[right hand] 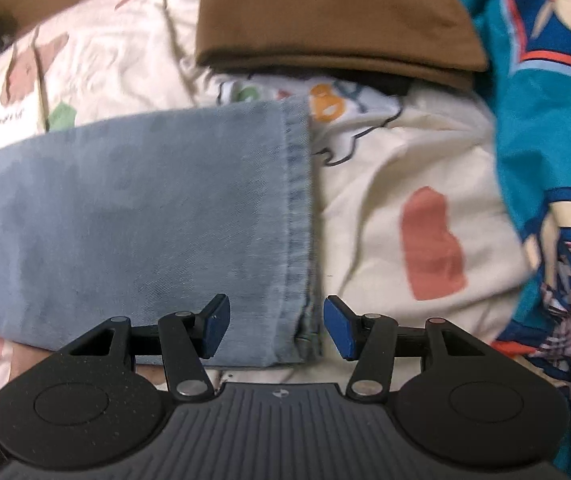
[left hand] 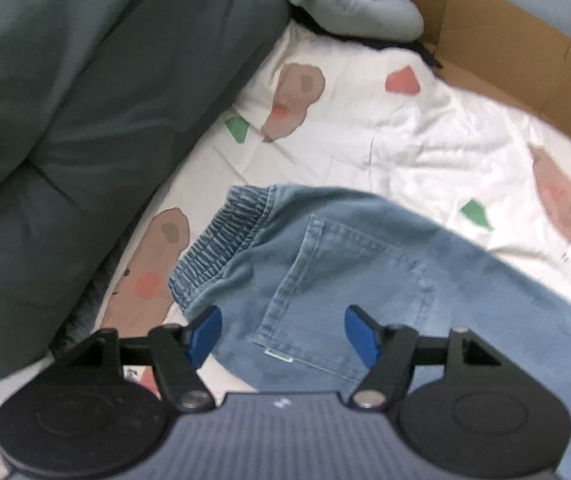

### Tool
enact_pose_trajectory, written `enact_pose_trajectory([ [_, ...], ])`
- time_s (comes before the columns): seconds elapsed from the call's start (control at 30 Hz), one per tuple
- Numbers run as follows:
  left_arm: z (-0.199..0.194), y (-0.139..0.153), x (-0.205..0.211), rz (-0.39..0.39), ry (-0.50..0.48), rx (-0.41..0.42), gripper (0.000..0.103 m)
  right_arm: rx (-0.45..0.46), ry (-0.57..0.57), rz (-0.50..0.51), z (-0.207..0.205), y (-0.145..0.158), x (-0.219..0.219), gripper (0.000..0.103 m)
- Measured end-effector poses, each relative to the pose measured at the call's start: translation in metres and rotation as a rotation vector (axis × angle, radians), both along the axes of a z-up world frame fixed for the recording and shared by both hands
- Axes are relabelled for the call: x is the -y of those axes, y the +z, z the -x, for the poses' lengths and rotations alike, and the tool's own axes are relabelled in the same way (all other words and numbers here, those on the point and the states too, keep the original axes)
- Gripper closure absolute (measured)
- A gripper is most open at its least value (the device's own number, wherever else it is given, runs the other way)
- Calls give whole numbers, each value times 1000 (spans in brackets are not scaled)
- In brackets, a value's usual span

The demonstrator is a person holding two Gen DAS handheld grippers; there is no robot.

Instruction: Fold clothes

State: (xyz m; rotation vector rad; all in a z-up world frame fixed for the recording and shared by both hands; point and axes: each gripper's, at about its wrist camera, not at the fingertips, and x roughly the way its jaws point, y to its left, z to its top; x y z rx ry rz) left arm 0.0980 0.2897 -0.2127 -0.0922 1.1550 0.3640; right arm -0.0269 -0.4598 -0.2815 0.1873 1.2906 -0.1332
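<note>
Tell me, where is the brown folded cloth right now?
In the right wrist view, the brown folded cloth lies at the top on the printed sheet, beyond the jeans' hem, left of the teal patterned fabric.

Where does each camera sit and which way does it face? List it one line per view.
Left wrist: on the left hand-held gripper, facing steeply down at the jeans waistband and back pocket; only its open jaws show.
Right wrist: on the right hand-held gripper, facing down at the jeans' hem; open jaws only.
Shared: the jeans and the printed sheet.

left tongs agape, right tongs agape
</note>
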Motion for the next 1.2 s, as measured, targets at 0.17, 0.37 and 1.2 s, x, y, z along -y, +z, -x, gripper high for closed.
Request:
enact_pose_trajectory([
  [0.17, 14, 14, 16, 25, 31, 9, 32, 45, -7, -36, 15, 9, 19, 44],
  [0.37, 32, 26, 33, 39, 75, 2, 32, 114, -40, -99, 48, 15, 42, 44],
  [1.2, 75, 40, 69, -20, 130, -72, 27, 236, -347, -446, 91, -61, 63, 44],
])
